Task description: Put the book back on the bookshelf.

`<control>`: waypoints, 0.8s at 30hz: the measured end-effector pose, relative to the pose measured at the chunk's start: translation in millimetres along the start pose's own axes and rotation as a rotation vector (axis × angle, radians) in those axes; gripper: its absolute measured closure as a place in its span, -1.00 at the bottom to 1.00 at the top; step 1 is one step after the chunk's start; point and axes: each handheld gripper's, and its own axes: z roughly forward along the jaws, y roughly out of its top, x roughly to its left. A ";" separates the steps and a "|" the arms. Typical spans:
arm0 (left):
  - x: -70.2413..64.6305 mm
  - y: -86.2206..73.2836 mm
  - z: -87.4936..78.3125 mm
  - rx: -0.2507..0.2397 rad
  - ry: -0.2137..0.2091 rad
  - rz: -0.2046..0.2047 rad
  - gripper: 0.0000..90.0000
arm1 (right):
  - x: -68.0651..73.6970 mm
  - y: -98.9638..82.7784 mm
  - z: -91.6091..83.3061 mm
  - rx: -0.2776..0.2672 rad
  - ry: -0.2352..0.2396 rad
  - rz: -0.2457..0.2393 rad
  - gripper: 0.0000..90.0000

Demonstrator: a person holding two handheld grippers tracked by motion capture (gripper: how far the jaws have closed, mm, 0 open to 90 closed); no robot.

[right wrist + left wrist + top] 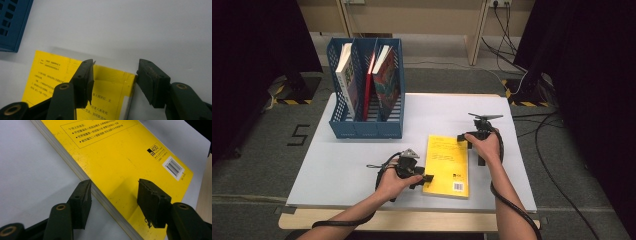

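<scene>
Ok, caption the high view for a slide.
Two hand-held tongs, left and right, open at opposite edges of a yellow book lying flat on the white table.

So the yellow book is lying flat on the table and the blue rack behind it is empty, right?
Not quite. The yellow book does lie flat on the table, but the blue rack behind it is not empty: the high view shows books standing in its compartments.
</scene>
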 end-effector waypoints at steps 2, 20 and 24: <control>-0.3 0.0 0.0 0.000 0.002 0.002 -0.02 | 1.3 0.0 -0.3 0.002 -0.015 0.004 0.11; 1.9 2.8 0.5 0.021 -0.014 0.008 -0.03 | 0.3 0.0 1.2 -0.013 -0.017 0.001 0.18; 1.7 3.9 0.6 0.030 -0.012 0.013 -0.03 | 1.0 1.4 1.7 -0.003 -0.022 -0.003 0.19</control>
